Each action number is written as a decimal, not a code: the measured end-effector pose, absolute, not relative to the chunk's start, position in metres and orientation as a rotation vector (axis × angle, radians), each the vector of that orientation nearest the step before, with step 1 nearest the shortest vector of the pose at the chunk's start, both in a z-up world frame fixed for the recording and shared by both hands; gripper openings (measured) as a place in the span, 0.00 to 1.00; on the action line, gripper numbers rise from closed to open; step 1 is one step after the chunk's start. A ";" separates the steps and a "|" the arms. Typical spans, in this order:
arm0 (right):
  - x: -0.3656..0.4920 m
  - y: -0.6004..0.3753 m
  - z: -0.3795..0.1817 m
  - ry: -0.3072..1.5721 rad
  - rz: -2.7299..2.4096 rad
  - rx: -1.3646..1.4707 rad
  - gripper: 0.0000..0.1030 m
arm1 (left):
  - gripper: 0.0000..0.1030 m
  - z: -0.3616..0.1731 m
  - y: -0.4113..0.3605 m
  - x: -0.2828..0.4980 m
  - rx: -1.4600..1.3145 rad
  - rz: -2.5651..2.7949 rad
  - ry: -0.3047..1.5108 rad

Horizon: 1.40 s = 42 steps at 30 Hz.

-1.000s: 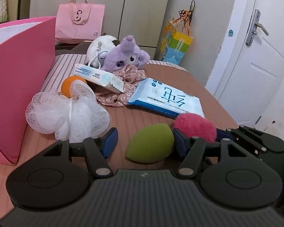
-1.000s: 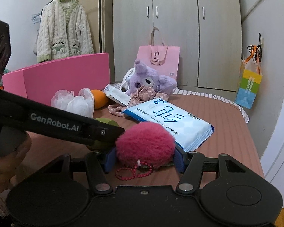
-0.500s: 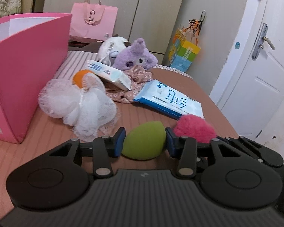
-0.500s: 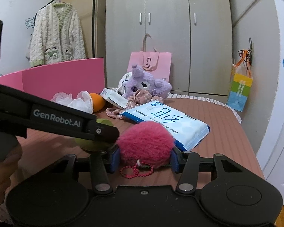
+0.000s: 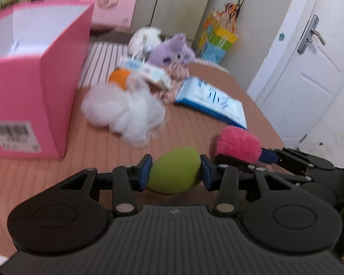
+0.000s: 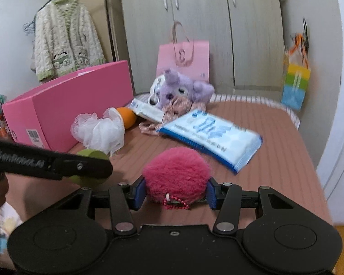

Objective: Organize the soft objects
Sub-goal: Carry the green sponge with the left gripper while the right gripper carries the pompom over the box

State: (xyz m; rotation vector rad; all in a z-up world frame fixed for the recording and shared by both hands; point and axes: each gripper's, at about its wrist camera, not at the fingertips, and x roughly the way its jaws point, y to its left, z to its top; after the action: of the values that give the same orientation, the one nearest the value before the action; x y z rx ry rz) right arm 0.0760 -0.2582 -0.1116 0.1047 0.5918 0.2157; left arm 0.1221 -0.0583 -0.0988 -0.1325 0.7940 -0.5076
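Both hands loaded now. Left gripper (image 5: 175, 171) is clamped down on the green sponge (image 5: 173, 170), blue pads pressing its two sides, egg tip aimed up toward 1 o'clock. Looks clear of the tabletop (image 5: 80, 151), though I can't tell for sure w/ the blur. Squeezed narrow bc the sponge is small and gives.

Right gripper (image 6: 175, 191) has the pink pompom (image 6: 176, 174) pinched btwn its pads, bead chain (image 6: 176, 202) dangling under it at 6 o'clock. Jaws stand wider here, since fluff is bulkier. Left tool's arm crosses the right view at 9 o'clock, sponge peeking behind it.

Pink box (image 5: 27, 84) sits at 10 o'clock in the left view, open top, white inside, nothing seen in it from this angle. Prob the bin for the soft stuff, so both loads likely head that way.

Still out on the table: white bath pouf (image 5: 123, 114) just beside the box, orange ball (image 5: 118, 78) behind it, purple plush (image 5: 169, 52) at 12, wipes pack (image 5: 212, 103) at 1 o'clock. Early days, I'd judge.
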 end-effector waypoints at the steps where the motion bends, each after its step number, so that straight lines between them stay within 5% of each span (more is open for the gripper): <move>1: 0.074 -0.256 -0.111 0.604 0.226 0.111 0.54 | 0.41 -0.100 -0.054 0.122 -0.136 -0.498 0.802; 22: 0.055 -0.138 -0.057 0.737 0.679 -0.051 0.54 | 0.41 -0.062 0.071 0.091 -0.132 -0.483 1.003; 29: 0.077 -0.106 -0.019 0.696 0.763 -0.098 0.54 | 0.41 -0.004 0.106 0.093 -0.069 -0.486 0.909; 42: 0.198 -0.076 0.039 0.565 0.702 -0.240 0.55 | 0.42 0.038 0.123 0.232 -0.094 -0.447 0.795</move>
State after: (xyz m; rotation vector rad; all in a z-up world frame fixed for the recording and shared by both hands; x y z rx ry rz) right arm 0.1979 -0.0764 0.0387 -0.2405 0.5655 0.7016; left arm 0.2321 0.1226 0.0376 -0.0945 0.7955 -0.4469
